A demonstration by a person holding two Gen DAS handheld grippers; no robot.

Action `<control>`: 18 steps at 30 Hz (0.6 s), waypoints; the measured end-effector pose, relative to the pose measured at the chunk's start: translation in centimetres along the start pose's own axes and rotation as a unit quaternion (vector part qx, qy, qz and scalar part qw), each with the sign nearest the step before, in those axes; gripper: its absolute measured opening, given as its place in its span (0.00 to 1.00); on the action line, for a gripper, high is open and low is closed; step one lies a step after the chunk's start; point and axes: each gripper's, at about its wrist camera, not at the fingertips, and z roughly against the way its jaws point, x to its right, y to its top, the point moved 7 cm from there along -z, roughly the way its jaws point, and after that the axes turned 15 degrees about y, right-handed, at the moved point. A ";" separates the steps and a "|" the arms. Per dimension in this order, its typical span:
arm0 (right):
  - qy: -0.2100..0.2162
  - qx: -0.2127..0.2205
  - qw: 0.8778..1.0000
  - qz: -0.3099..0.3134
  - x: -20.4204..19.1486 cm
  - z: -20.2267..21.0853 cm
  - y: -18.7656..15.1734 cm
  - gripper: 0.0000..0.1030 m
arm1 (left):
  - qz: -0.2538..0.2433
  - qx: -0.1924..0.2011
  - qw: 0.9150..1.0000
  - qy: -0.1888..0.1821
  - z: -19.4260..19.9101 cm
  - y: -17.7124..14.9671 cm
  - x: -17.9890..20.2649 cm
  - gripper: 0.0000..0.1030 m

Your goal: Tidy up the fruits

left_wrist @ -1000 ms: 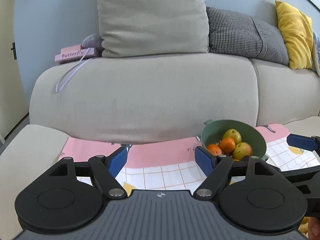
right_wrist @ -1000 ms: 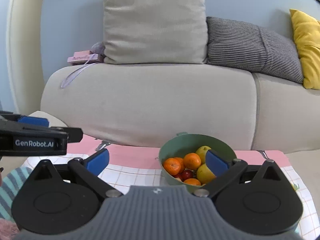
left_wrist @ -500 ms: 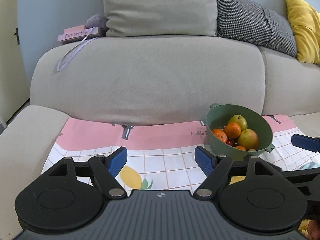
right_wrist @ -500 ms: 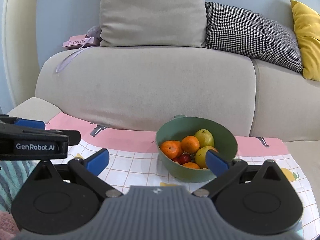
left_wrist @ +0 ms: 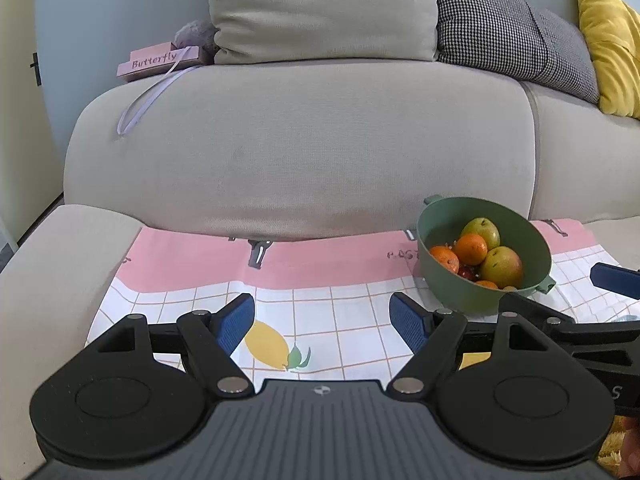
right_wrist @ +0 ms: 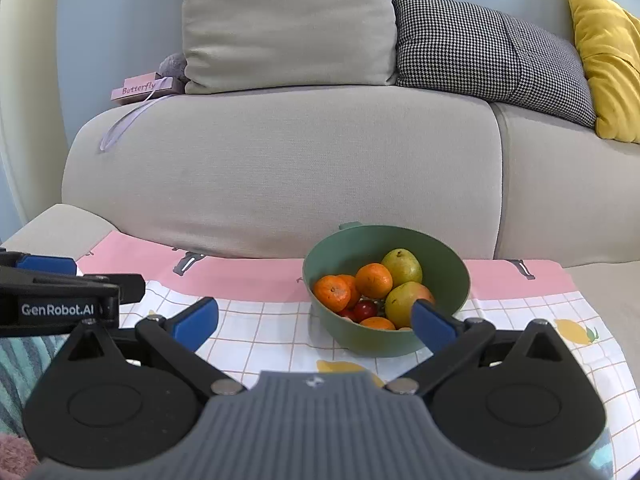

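Jaws wide (both), green bowl [right_wrist: 384, 344] ahead.

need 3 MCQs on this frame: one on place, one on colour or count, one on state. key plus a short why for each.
1. Where does the green bowl stand?
A. on the sofa's backrest
B. on the checked cloth on the seat
C. on the floor

2. What colour is the cushion at far right?
A. yellow
B. red
C. blue

3. How do the right gripper and the left gripper stand?
A. both shut on fruit
B. right shut on a pear, left open
C. both open, holding nothing

Key:
1 B: the bowl rests on the pink-edged checked cloth in front of the sofa backrest.
2 A: the yellow cushion leans at the right end, beside the houndstooth one.
3 C: in each wrist view the blue pads are wide apart with only cloth or bowl behind them; the fruit, including the oranges and pears, lies in the bowl.
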 end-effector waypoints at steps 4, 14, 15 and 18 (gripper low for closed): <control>-0.003 -0.009 1.000 -0.001 0.2 -0.1 -0.3 0.96 | -0.004 -0.004 1.000 -0.001 0.0 -0.2 0.0 0.87; 0.003 -0.013 1.000 0.006 0.4 -0.1 -0.4 0.96 | -0.001 -0.004 1.000 0.003 0.1 -0.2 0.0 0.87; 0.003 -0.012 1.000 0.007 0.4 -0.1 -0.4 0.96 | -0.001 -0.004 1.000 0.003 0.1 -0.2 0.0 0.87; 0.003 -0.012 1.000 0.007 0.4 -0.1 -0.4 0.96 | -0.001 -0.003 1.000 0.003 0.1 -0.2 -0.1 0.87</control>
